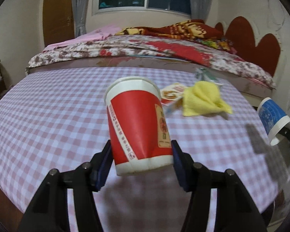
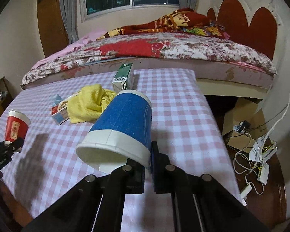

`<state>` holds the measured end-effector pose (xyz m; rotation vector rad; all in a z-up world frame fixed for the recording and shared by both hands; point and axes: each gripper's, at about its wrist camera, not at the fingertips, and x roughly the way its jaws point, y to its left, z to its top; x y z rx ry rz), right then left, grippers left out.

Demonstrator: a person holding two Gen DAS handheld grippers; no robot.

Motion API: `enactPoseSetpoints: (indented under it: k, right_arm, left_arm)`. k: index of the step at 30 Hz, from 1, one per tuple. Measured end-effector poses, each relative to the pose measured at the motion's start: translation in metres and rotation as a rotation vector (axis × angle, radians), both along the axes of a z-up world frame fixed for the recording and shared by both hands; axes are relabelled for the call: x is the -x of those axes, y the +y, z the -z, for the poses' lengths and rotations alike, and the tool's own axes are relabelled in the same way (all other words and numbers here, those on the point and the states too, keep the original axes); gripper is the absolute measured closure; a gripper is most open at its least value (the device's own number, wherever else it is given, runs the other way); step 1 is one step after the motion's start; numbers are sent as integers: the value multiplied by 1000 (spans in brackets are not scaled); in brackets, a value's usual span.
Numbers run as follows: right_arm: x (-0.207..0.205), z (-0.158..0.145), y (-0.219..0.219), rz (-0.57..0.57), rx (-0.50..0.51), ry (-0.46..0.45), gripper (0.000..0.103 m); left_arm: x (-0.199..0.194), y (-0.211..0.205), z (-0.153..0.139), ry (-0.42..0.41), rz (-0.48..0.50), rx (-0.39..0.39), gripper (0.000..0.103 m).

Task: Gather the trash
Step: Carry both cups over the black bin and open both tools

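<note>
In the left wrist view a red paper cup (image 1: pixel 137 123) hangs above the pink checked tablecloth (image 1: pixel 48 106). My left gripper (image 1: pixel 141 154) is shut on its lower part, one pad on each side. My right gripper (image 2: pixel 149 160) is shut on the wall of a blue paper cup (image 2: pixel 123 121) near its white rim. One finger is inside the mouth, and the tilted cup is lifted off the cloth (image 2: pixel 183 116). Each view catches the other cup at its edge: the blue cup (image 1: pixel 272 119), and the red cup (image 2: pixel 15 127) in the left gripper (image 2: pixel 9 147).
On the table lie a crumpled yellow cloth (image 2: pixel 87 104), a small red and white carton (image 2: pixel 60 114) and a green and white carton (image 2: pixel 124 75). A bed (image 2: pixel 164 48) runs along the far edge. Right of the table are a cardboard box (image 2: pixel 239 123) and white cables (image 2: pixel 261 154).
</note>
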<state>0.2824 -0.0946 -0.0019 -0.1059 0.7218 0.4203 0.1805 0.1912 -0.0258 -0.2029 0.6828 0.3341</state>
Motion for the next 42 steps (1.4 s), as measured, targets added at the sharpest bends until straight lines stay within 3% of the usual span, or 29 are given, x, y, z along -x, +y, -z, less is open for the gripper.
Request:
enactPoseSetpoints:
  k: [9,23,29,42]
  right_arm:
    - [49,-14,-60,28,-45,-23,98]
    - [92,-10,-183,219,-132,-22,97]
    - [105,-14,-214,270,-153,-39,97]
    - [125,10,-264,332,-120,8,97]
  left_arm:
    - [20,-59,-15,-29,108,-2,45]
    - [29,-159,-24,-31,300,-41,45]
    - [29,-192,-28,-36,364,-55,45]
    - [33,-272,-18,-13,535,-56,45]
